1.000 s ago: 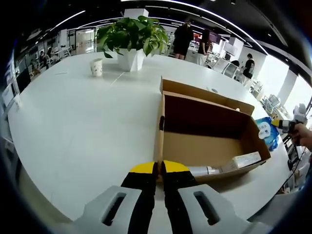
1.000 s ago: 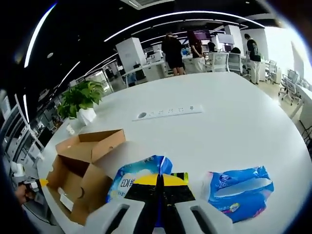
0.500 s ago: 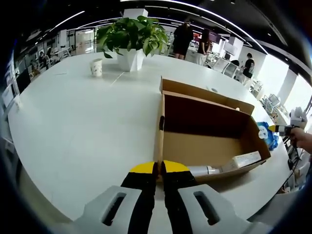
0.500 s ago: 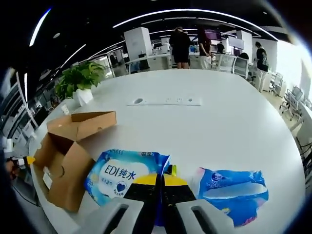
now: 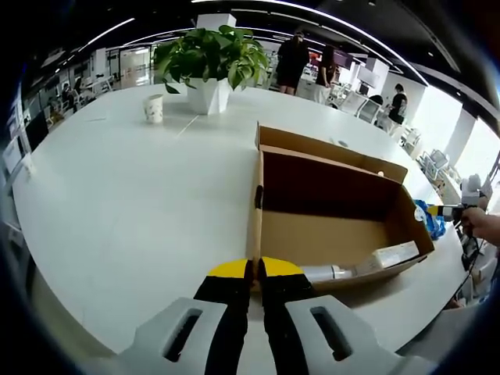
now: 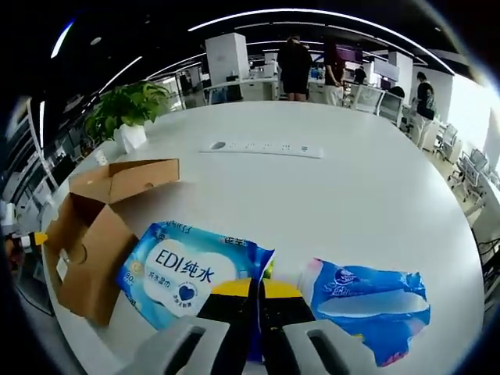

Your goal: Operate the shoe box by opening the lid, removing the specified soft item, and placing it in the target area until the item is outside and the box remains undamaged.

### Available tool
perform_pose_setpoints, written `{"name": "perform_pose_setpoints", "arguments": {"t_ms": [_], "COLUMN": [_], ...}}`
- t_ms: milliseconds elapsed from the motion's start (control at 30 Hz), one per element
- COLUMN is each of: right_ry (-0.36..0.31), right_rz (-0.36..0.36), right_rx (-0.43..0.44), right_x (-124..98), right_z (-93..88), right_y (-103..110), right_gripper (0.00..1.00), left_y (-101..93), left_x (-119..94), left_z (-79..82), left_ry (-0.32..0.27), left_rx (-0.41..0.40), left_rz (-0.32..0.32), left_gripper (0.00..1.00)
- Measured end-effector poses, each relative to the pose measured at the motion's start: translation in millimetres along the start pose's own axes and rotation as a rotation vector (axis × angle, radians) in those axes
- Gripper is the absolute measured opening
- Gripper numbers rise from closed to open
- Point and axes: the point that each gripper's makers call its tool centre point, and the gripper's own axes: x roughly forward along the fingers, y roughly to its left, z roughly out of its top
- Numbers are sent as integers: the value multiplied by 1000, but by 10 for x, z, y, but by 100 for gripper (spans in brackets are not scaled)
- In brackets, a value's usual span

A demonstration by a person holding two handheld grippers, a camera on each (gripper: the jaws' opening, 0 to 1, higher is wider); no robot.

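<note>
The open brown shoe box [image 5: 336,226] lies on the white table, its lid flap [image 5: 328,152] folded back on the far side. My left gripper [image 5: 254,269] is shut on the box's near corner wall. A white tube and a small white carton [image 5: 383,258] rest inside against the near wall. Right of the box [image 6: 90,242], my right gripper [image 6: 255,287] is shut on the edge of a blue wet-wipe pack [image 6: 183,269] that lies low over the table. The pack [image 5: 434,224] and the right gripper [image 5: 437,209] peek out beyond the box's far end.
A second blue tissue pack [image 6: 367,301] lies on the table right of the held one. A white power strip [image 6: 262,147] sits farther out. A potted plant [image 5: 207,58] and a paper cup [image 5: 155,108] stand far left. The table edge curves close by. People stand in the background.
The right gripper has carried the wipe pack down and flatter toward the table beside the other pack. From the left gripper view it has sunk behind the box's end. The left gripper has not moved.
</note>
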Motion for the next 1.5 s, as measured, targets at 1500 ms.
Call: {"name": "perform_pose_setpoints", "arguments": {"t_ms": [1500], "right_ry": [-76], "right_rz": [250], "right_rx": [-367], "right_x": [-632], "right_z": [480], "right_y": [806], "right_gripper": [8], "left_y": [-6], "left_x": [-3], "left_z": [5], "left_ry": [10], "left_rx": [2], "left_rz": [-4], "left_gripper": [2]}}
